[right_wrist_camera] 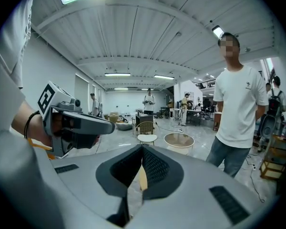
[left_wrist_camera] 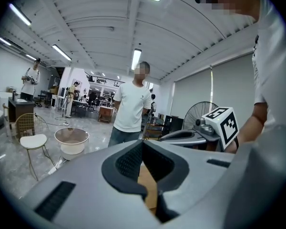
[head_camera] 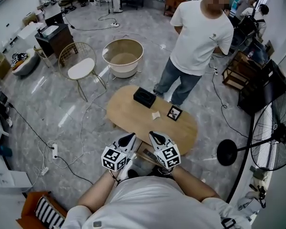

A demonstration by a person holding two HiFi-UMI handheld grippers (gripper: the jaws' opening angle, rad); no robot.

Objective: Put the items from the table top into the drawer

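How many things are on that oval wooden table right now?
3: a black box near the far edge, a small pale block mid-table, a black-framed picture just right of it. The near edge of the table is covered, so more may be hidden.

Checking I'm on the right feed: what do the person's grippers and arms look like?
The left gripper and right gripper have pale grey shells tapering to a point, with black textured pads inside. Each carries a white cube printed with black square markers. The person wears a white short-sleeved T-shirt and a dark band on the left wrist.
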